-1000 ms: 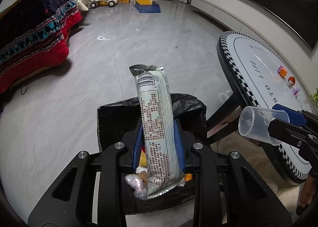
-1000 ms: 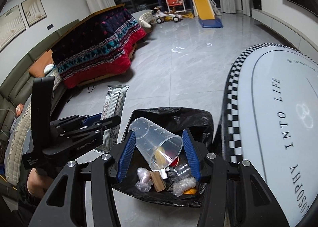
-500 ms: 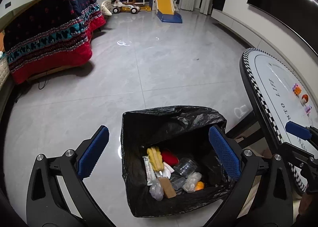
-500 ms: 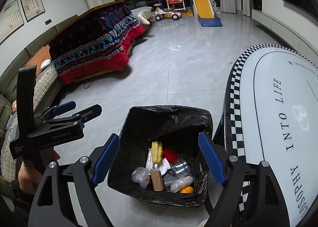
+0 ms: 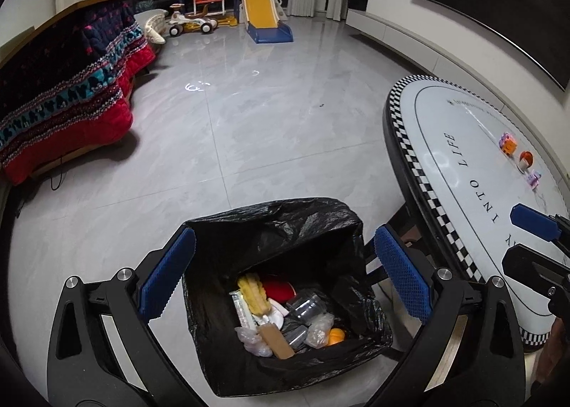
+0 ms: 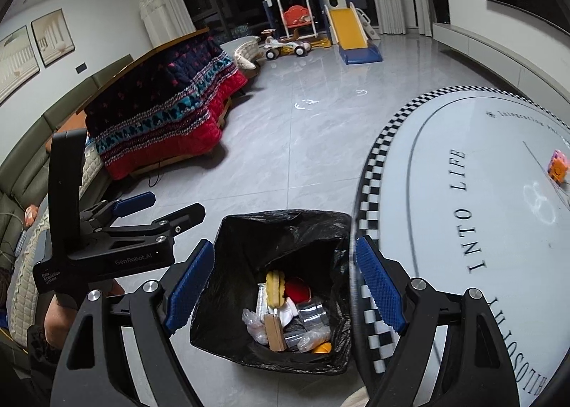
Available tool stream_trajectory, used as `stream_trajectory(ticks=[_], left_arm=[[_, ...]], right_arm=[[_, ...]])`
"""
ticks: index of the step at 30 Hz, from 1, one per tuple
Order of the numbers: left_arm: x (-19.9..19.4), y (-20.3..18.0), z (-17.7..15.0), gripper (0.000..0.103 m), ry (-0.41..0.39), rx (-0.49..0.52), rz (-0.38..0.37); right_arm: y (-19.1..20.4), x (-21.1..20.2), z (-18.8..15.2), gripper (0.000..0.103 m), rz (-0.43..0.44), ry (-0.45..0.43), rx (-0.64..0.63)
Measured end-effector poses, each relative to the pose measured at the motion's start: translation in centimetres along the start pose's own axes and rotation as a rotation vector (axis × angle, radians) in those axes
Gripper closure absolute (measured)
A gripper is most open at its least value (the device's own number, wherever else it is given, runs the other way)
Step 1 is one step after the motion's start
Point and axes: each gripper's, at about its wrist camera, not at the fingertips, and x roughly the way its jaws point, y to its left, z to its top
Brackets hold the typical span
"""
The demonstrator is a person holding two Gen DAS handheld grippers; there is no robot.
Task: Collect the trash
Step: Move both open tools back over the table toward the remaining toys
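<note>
A black trash bag (image 5: 285,228) stands open on the floor beside the table and also shows in the right wrist view (image 6: 285,232). Inside lie mixed trash: a yellow sponge (image 5: 252,293), a red item (image 5: 279,291), a clear plastic cup (image 5: 302,303) and wrappers. My left gripper (image 5: 281,282) is open and empty above the bag. My right gripper (image 6: 285,293) is open and empty above the bag too. The left gripper also shows at the left of the right wrist view (image 6: 156,211), and the right gripper at the right edge of the left wrist view (image 5: 527,239).
A white oval table (image 5: 463,164) with a checkered rim stands right of the bag, with small toys (image 5: 520,157) on it. A sofa under a red and navy blanket (image 6: 167,114) is at the left. A toy slide (image 6: 349,32) and swing stand at the far wall.
One second ago the left gripper held a silver wrapper and the right a clear cup. Both opened and dropped them into the bag. Both grippers have since lifted slightly.
</note>
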Motion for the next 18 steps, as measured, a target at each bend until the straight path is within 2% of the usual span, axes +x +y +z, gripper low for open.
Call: stream_trajectory(ticks=[7, 18], left_arm=[[0.8, -5.5, 2.1, 0.006, 0.005, 0.095, -0.049], [2.9, -16.7, 5.0, 0.006, 0.035, 0.237, -0.202]], right_arm=[[-4.7, -2.5, 0.1, 0.021, -0.034, -0.041, 0.079], [-14.9, -6.5, -0.9, 0.021, -0.167, -0.100, 0.234]])
